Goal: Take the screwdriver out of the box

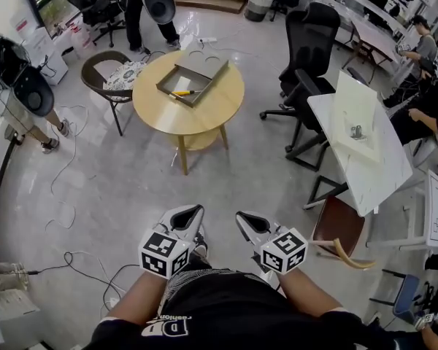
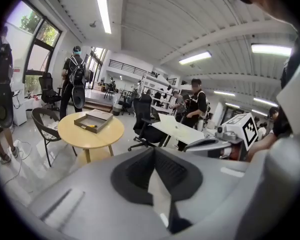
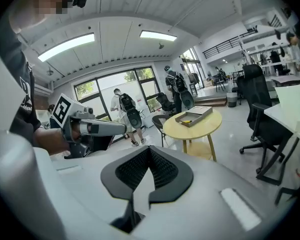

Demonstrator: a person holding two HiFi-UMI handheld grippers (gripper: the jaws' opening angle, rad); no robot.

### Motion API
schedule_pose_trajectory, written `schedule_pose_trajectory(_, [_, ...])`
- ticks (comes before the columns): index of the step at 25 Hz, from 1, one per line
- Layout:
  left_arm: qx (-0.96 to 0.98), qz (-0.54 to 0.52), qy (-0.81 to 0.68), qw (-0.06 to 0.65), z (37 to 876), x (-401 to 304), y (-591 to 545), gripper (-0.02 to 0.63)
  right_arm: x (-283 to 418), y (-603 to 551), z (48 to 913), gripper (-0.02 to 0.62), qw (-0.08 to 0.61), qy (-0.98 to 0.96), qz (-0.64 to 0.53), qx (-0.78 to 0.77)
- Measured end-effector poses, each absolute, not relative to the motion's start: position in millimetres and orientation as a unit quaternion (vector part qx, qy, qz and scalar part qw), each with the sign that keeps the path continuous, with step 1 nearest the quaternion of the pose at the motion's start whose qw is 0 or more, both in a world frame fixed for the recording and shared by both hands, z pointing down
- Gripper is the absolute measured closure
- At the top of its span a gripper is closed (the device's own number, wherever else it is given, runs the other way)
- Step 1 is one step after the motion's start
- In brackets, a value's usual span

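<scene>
Both tools are shut and empty: the left gripper [image 1: 190, 216] and the right gripper [image 1: 248, 223] have their jaws pressed together, well back from the round table [image 1: 223, 100]. On that table sits the open box [image 1: 177, 70], with the yellow-handled screwdriver [image 1: 181, 92] lying flat inside. It looks light and rigid, and the shaft is likely slick, so take it by the thicker handle.

Screwdriver [image 1: 181, 92]: inside the box [image 1: 193, 81] on the round table [image 1: 197, 120]; only a yellow handle shows, shaft and tip too small to tell.
Chair [image 1: 123, 75]: left of the round table, seat partly hidden under the tabletop.
Lower shelf [image 1: 204, 138]: under the round table's top, mostly hidden by it.
Person [image 1: 135, 13]: beyond the round table, cut off at the top edge.
Forearms [image 1: 142, 301]: on the round table's near side, well apart from it, cut off at the bottom edge.
</scene>
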State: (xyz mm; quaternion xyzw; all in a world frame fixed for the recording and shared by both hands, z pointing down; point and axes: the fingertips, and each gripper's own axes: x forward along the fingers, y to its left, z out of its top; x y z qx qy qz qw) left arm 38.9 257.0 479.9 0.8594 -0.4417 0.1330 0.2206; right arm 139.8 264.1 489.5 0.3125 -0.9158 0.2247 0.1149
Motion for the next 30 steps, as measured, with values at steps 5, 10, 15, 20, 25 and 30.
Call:
schedule_pose_trajectory(5, [0.863,0.121,-0.443,0.211,464.0,15.4,199.7,0.548,108.9,205.2,464.3,0.597,0.110,-0.923,0.203,0.309])
schedule_pose_trajectory(10, [0.864,0.115,-0.443,0.209,455.7,-8.4,156.3,0.548,87.0,165.2,461.8,0.597,0.124,-0.923,0.199,0.306])
schedule_pose_trajectory(15, [0.866,0.109,-0.441,0.208,454.2,-32.5,118.2,0.548,62.4,129.4,459.0,0.597,0.127,-0.923,0.196,0.306])
schedule_pose_trajectory(20, [0.874,0.099,-0.430,0.203,452.0,-50.6,88.8,0.548,35.2,101.3,456.9,0.597,0.130,-0.925,0.185,0.306])
schedule_pose_trajectory(25, [0.874,0.101,-0.425,0.213,461.4,-69.7,70.8,0.548,18.9,84.0,463.1,0.597,0.135,-0.921,0.193,0.310])
schedule_pose_trajectory(30, [0.872,0.111,-0.422,0.221,468.9,-76.0,57.9,0.548,17.3,68.4,461.6,0.597,0.138,-0.918,0.200,0.313])
